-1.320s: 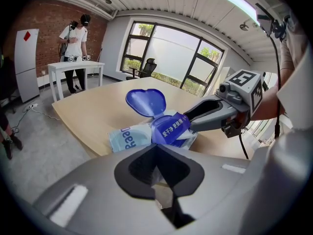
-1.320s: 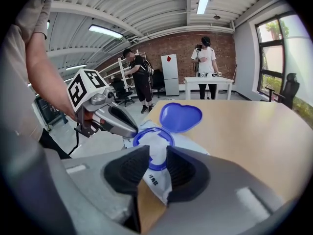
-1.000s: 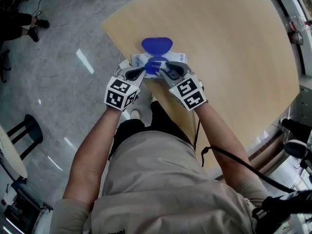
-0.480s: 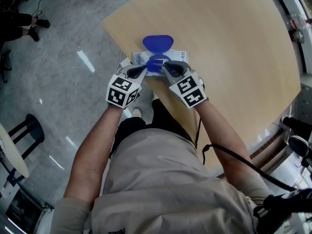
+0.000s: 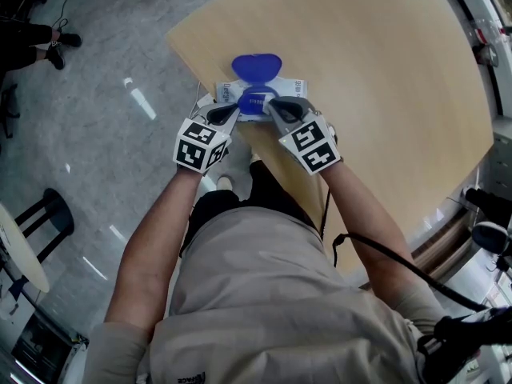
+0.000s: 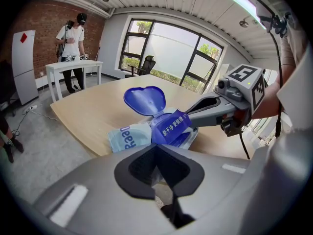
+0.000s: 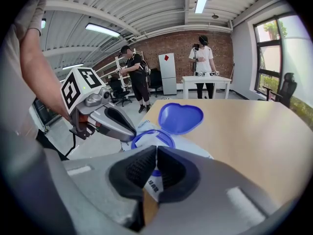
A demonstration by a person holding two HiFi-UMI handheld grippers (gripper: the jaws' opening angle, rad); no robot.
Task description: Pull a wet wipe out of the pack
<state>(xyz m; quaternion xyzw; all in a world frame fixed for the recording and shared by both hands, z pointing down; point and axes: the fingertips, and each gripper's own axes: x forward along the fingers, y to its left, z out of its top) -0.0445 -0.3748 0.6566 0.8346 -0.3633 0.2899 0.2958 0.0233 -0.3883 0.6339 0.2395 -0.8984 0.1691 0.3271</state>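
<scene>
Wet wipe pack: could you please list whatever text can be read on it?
"Rea" (possibly "Dee"): large letters on the pack wrapper, remainder hidden.
White Chinese characters on the blue label: too small to read reliably.
Dark print on the white strip: blurred, unreadable.

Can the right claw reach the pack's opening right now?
Probably, once freed: the lid is flipped back, leaving the opening bare just ahead of the right claw, but its jaws are closing on the pack edge.

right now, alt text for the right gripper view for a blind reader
The right gripper is closing its jaws on the near edge of a wet wipe pack on a wooden table, its blue lid flipped open. The left gripper holds the pack's left side.
</scene>
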